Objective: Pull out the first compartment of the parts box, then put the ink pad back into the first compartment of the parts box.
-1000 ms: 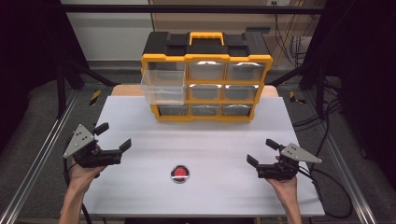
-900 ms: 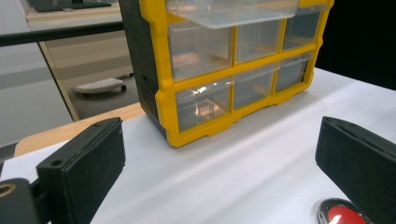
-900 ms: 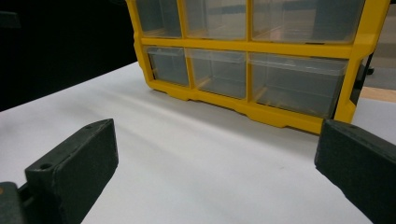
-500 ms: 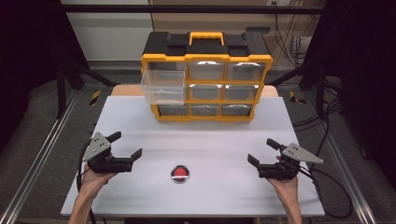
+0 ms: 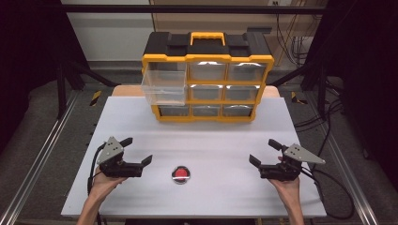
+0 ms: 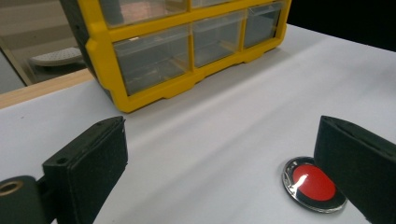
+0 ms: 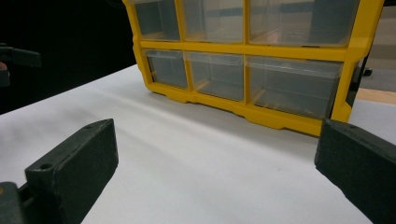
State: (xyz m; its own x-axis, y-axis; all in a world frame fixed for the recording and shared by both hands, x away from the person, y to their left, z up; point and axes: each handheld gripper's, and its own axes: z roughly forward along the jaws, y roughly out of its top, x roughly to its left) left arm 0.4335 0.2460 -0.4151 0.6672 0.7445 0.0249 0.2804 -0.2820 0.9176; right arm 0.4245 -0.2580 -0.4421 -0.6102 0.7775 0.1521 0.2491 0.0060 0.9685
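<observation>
Reaching toward the small red disc (image 5: 181, 174) is the step in hand, judging by how the left gripper (image 5: 138, 150) sits low over the near part of the white table (image 5: 211, 140) with its jaws spread wide and nothing between them. From the left gripper view the red disc (image 6: 314, 184) lies flat on the table just beside the jaw at the right of that view, partly hidden behind it and not yet bracketed by both. It looks thin, with a shiny rim (probably a badge or a cap, hard to tell which), so a clean pickup likely means shifting the gripper sideways until the disc is centred in the gap, lowering until the pads nearly brush the surface, then closing slowly on the rim so it does not skid away. The right gripper (image 5: 263, 152) rests on the same near stretch of table, well apart from the disc, jaws likewise held apart and empty; it should stay clear. Farther back stands the yellow drawer cabinet (image 5: 206, 82), its clear top-left drawer (image 5: 163, 87) pulled out and open to the front, a plausible place for the disc to go. If so, the carry should rise well above the drawer's front wall before the disc is released inside.
</observation>
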